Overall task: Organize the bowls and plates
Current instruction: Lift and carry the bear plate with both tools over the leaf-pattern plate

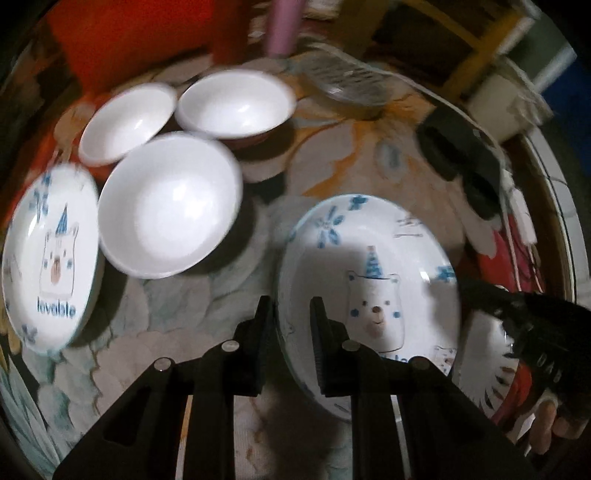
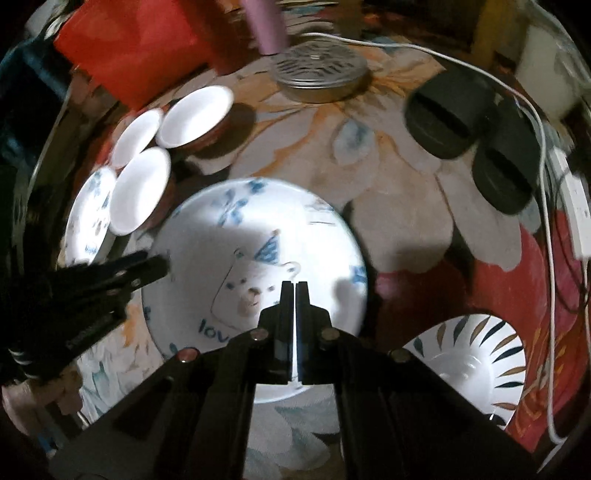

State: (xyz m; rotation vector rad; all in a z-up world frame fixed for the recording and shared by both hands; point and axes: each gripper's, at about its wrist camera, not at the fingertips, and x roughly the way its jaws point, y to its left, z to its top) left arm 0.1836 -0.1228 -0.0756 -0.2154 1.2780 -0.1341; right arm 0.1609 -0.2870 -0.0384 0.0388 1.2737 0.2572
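Observation:
A white bear-print plate (image 1: pixel 373 295) lies on the flowered cloth; it also shows in the right wrist view (image 2: pixel 255 266). My left gripper (image 1: pixel 291 314) straddles its left rim, jaws slightly apart. My right gripper (image 2: pixel 294 295) is shut on the plate's near rim. A second bear plate (image 1: pixel 51 258) (image 2: pixel 90 218) lies at far left. Three white bowls (image 1: pixel 170 203) (image 1: pixel 127 122) (image 1: pixel 236 101) stand beside it, also in the right wrist view (image 2: pixel 140 190). A plate with leaf-stroke rim (image 2: pixel 476 365) lies at right.
A round metal tin (image 2: pixel 319 70) and a pink cylinder (image 2: pixel 266 26) stand at the back. Two black slippers (image 2: pixel 443 114) and a white cable with power strip (image 2: pixel 576 206) lie at right. A red cushion (image 2: pixel 129 44) sits back left.

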